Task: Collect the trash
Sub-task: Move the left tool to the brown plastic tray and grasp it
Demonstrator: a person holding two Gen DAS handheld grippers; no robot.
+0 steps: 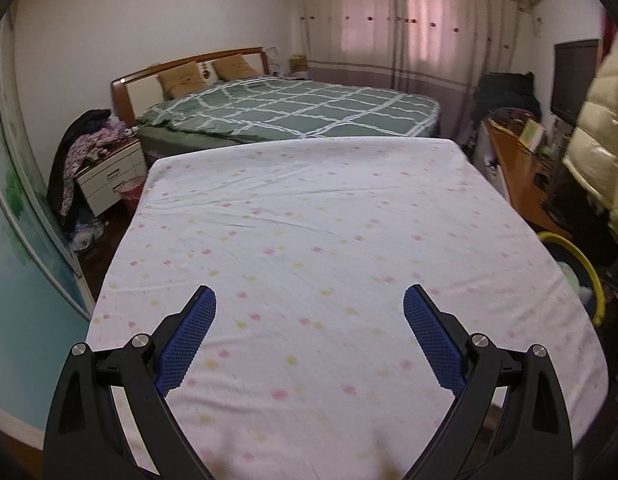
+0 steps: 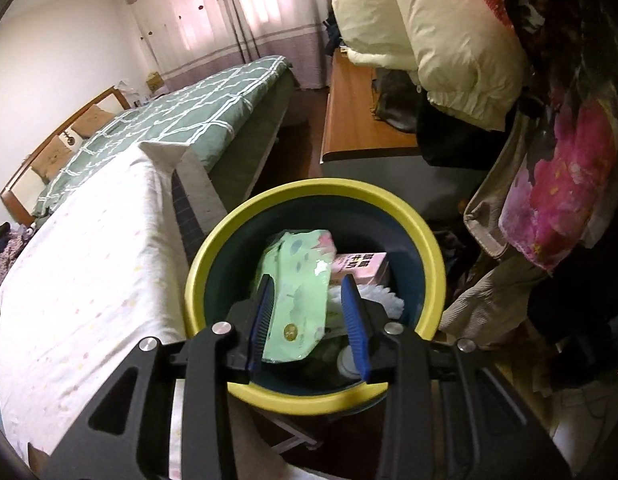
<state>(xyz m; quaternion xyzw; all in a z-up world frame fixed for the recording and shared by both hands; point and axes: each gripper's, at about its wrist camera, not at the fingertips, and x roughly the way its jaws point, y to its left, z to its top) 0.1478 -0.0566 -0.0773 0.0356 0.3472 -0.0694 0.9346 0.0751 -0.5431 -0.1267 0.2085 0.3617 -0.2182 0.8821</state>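
In the right wrist view a dark bin with a yellow-green rim [image 2: 433, 248] stands beside the table. My right gripper [image 2: 309, 284] hangs over its mouth, its blue pads [image 2: 355, 320] partly apart around a light green wipes pack [image 2: 297, 280]; I cannot tell whether they grip it. A pink carton [image 2: 363, 266] and white crumpled paper [image 2: 383, 296] lie in the bin. In the left wrist view my left gripper [image 1: 310, 300] is open and empty above the white dotted tablecloth [image 1: 309, 220]. The bin's rim [image 1: 589, 276] shows at the right edge.
A green checked bed [image 1: 293, 108] lies beyond the table. A nightstand with clothes [image 1: 109, 168] stands at the left. A wooden desk [image 2: 361, 112], a cream puffy coat [image 2: 441, 36] and hanging floral fabric [image 2: 561, 184] crowd the right side of the bin.
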